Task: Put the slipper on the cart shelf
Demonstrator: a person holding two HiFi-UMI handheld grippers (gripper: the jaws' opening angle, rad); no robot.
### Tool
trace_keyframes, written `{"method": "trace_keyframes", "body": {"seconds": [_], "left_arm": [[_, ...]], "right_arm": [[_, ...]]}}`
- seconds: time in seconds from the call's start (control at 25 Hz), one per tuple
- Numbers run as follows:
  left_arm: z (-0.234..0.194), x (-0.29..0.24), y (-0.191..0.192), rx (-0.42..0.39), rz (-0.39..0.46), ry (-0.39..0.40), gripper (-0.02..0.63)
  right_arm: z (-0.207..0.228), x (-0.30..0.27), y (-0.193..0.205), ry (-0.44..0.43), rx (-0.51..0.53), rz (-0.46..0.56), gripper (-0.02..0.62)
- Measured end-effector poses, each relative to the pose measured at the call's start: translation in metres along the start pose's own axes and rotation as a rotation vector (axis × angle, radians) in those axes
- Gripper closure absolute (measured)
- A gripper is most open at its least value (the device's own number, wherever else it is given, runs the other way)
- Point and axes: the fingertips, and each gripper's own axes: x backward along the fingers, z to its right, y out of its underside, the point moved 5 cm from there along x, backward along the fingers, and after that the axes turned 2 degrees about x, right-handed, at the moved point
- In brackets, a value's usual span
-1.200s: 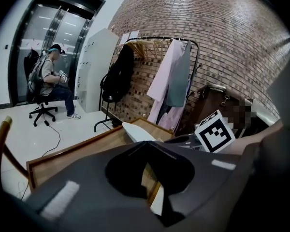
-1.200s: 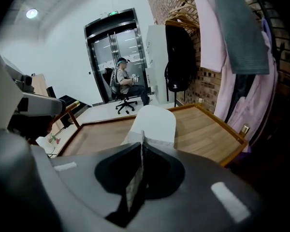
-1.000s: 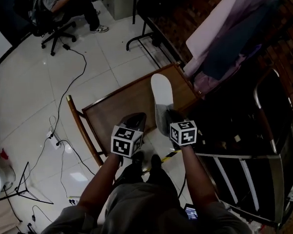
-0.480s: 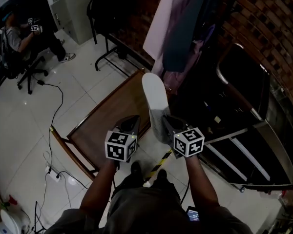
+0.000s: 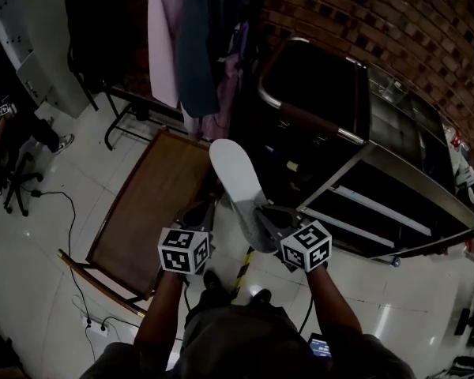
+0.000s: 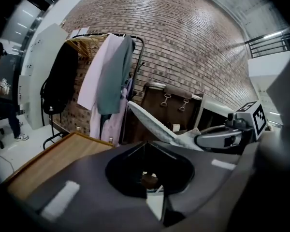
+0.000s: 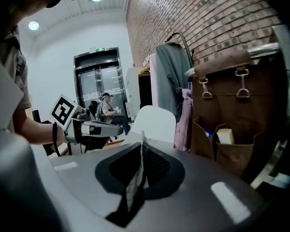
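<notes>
While two hand-held grippers (image 5: 197, 213) (image 5: 263, 215) show, the right clamps one slipper (image 5: 229, 168).

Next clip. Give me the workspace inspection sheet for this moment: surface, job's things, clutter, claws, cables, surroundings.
Surface: white tiled floor with a low wooden table on it.
Job's things: white slipper held in the air, not yet on the cart, which stands to its right.
Clutter: garments hanging beyond the table.
Grippers: right claw shut on the slipper; left claw shut, nothing in it.
Cables: black cable trailing over the floor at left.
Surroundings: brick wall; seated person at far left.
</notes>
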Motion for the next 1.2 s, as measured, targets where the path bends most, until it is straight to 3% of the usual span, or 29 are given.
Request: {"method": "trace_keyframes", "body": {"seconds": [0.64, 1.2], "left_arm": [[0.205, -0.053, 0.052, -0.138, -0.128, 0.255, 0.598], [0.341, -0.100, 0.064, -0.249, -0.165, 0.429, 0.598]], "right_arm": [[0.043, 0.217, 0.089, 0.177, -0.091, 0.042, 0.588], [0.089, 0.346, 0.144, 0.433, -0.207, 0.101, 0.586]]}}
